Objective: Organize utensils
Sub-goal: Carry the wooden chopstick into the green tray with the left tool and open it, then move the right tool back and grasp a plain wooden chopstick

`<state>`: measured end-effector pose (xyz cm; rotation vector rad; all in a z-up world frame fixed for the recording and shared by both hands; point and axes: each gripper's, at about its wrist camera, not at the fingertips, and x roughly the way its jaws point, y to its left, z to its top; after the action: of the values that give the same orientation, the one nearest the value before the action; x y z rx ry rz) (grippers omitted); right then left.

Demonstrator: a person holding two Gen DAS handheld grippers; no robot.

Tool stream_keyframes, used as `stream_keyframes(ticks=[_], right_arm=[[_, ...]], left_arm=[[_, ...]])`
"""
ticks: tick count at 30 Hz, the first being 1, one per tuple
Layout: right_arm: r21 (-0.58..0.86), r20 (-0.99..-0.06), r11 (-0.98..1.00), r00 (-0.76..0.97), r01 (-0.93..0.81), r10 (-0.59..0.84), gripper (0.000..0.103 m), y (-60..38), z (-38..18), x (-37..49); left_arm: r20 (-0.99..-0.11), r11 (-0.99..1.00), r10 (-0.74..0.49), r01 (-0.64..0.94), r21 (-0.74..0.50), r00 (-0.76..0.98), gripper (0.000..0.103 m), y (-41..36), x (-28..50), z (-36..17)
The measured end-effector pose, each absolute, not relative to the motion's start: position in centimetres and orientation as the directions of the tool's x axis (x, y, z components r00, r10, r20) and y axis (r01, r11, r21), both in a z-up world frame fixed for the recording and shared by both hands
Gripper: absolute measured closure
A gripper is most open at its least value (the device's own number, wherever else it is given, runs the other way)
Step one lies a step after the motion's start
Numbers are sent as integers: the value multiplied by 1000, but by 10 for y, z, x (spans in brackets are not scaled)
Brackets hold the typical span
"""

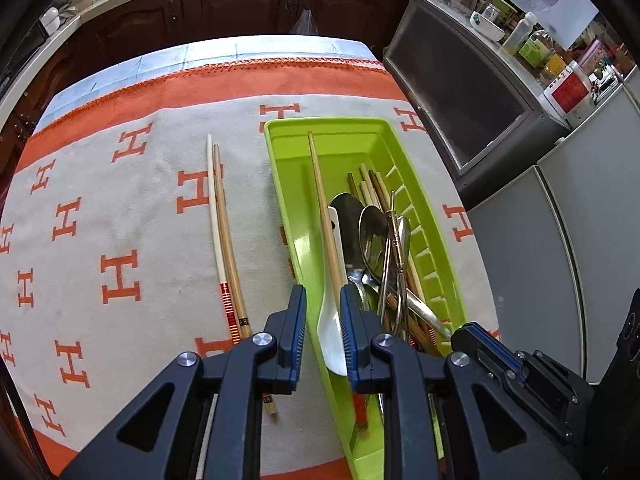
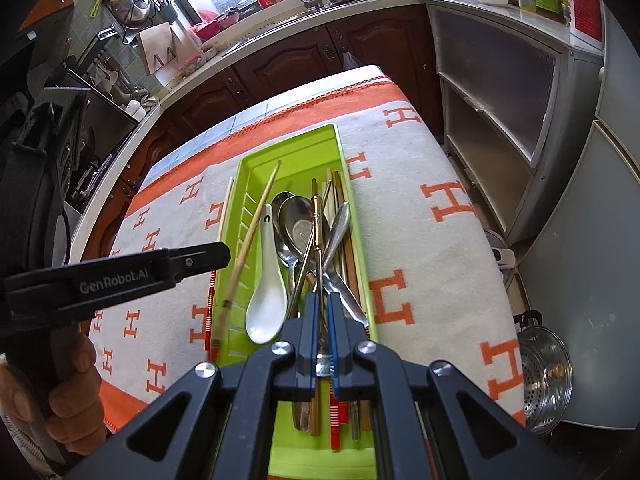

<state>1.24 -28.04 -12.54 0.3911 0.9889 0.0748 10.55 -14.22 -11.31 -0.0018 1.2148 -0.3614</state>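
Your left gripper (image 1: 323,292) hangs over the near end of the green tray (image 1: 280,160) with its jaws a little apart; a wooden chopstick (image 1: 320,192) and the white ceramic spoon (image 1: 334,320) show through the gap, but the pads press on neither. Your right gripper (image 2: 322,300) is clamped together on thin metal handles in the tangle of metal spoons (image 2: 298,224) and chopsticks; which piece it holds you cannot tell from here.

2 more chopsticks (image 1: 218,232) lie side by side on the patterned cloth (image 1: 120,208), just beside the tray.

Expect the single chopstick to be light, stiff and round, so it will likely roll or pivot if you pinch near a tip; take it toward the thicker end, squarely across the pads. The ceramic spoon looks smooth and brittle: grip the handle, not the bowl, and set it down gently. The metal spoons are probably heavier and slick, and they interlock with the gold clip-like piece (image 2: 318,216), so lifting 1 may drag its neighbours. Hold a spoon at the handle, near the bowl, to stop it swinging
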Motion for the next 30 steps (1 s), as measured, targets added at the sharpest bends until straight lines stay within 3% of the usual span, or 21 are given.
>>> stream_keyframes(ticks=[2,8,22,30], right_arm=[[354,-798,928,554,112,238,98,-280,-125,12],[363,-796,928,547,89,259,98,-270,-123,16],[371,-799,929,508,-8,323,98,-219,-114,18],[367,-819,930,464,-28,338,98,-191,-119,27]], left_arm=[[-910,946,-261,275,-174,323,79,-135,104,-109],[-898,957,-228,256,-135,377,69,-104,101,-95],[-862,983,-126,180,-42,490,63,-36,88,-81],[-830,983,-72,178,34,553,53,-17,80,-86]])
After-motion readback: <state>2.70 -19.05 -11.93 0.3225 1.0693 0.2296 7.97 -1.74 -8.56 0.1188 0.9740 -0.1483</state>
